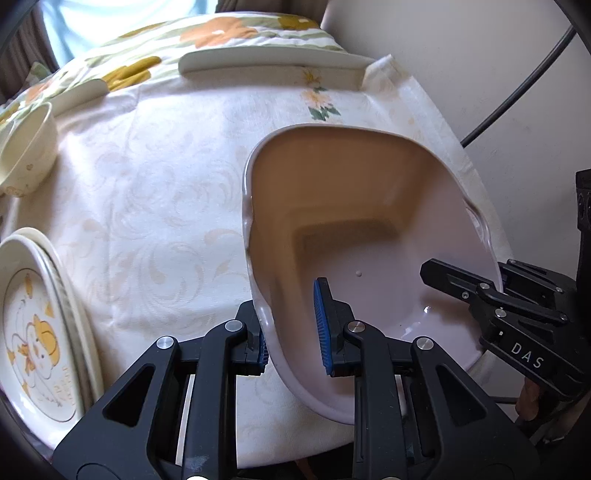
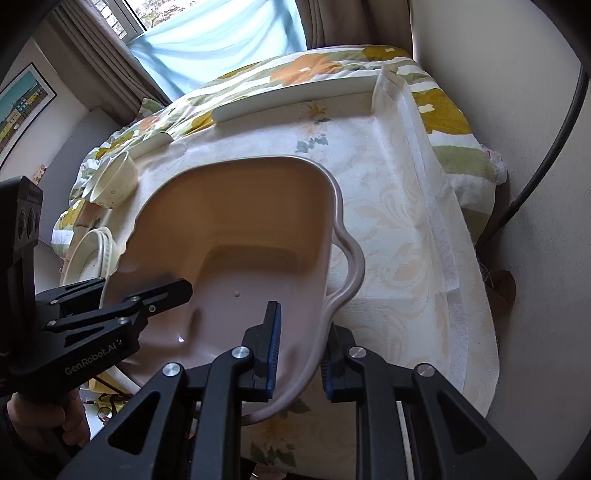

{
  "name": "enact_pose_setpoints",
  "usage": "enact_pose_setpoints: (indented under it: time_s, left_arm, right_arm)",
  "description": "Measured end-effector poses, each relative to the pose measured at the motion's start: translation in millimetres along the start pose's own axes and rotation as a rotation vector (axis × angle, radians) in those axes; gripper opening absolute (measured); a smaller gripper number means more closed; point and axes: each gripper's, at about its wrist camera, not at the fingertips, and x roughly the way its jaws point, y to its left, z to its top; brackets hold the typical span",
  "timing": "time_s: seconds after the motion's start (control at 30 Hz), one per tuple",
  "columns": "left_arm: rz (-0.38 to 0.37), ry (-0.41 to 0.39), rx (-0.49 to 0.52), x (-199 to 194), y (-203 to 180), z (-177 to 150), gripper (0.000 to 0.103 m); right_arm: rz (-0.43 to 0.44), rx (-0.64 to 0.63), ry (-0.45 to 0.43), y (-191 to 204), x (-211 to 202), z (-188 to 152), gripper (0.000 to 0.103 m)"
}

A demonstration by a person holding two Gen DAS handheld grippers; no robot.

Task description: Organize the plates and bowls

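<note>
A large pinkish-beige plastic basin (image 1: 369, 206) is held over the clothed table; it also shows in the right wrist view (image 2: 240, 221). My left gripper (image 1: 291, 325) straddles its left rim, one blue pad inside, one outside, closed on the wall. My right gripper (image 2: 299, 350) straddles the right rim the same way and appears at the right of the left wrist view (image 1: 480, 291). A stack of cream plates (image 1: 40, 317) with a cartoon print lies at the left, and a cream bowl (image 1: 29, 151) stands beyond it. The basin is empty inside.
A long white tray rim (image 1: 273, 59) lies along the far edge of the table, over a floral cloth (image 1: 221, 33). A wall and a black cable (image 1: 524, 81) run on the right. The tablecloth (image 1: 155, 192) lies between the basin and the plates.
</note>
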Motion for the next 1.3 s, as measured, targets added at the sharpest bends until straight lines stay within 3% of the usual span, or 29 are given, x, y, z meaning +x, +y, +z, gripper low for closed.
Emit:
enact_pose_setpoints:
  time_s: [0.27, 0.33, 0.4, 0.43, 0.57, 0.63, 0.7, 0.97, 1.3]
  left_arm:
    - [0.043, -0.007, 0.024, 13.8, -5.5, 2.1, 0.022]
    - [0.062, 0.004, 0.037, 16.3, -10.3, 0.1, 0.032]
    - [0.076, -0.001, 0.043, 17.8, -11.4, 0.4, 0.055]
    - [0.081, -0.007, 0.044, 17.4, -11.6, 0.4, 0.058]
    - [0.08, -0.008, 0.044, 18.4, -11.3, 0.9, 0.059]
    - [0.079, -0.01, 0.042, 18.5, -10.6, 0.6, 0.059]
    - [0.08, -0.007, 0.044, 19.3, -10.0, -0.5, 0.059]
    - [0.081, -0.005, 0.054, 15.7, -9.5, -2.9, 0.059]
    - [0.126, -0.042, 0.059, -34.0, -5.0, -9.2, 0.059]
  right_arm:
    - [-0.008, 0.025, 0.004, -7.6, 8.3, -5.9, 0.017]
    - [0.007, 0.046, 0.006, -9.7, 9.2, -6.2, 0.017]
    - [0.026, 0.066, 0.008, -13.3, 11.0, -5.7, 0.017]
    - [0.032, 0.075, 0.011, -13.6, 11.5, -5.8, 0.017]
    - [0.047, 0.14, 0.022, -20.2, 14.1, -5.8, 0.022]
    - [0.047, 0.172, 0.007, -24.2, 13.1, -6.8, 0.048]
    - [0.068, 0.208, -0.006, -29.0, 12.0, -7.5, 0.055]
    - [0.049, 0.229, -0.05, -27.8, -3.4, -7.1, 0.055]
    - [0.0, 0.155, -0.142, -7.9, -63.4, -1.6, 0.055]
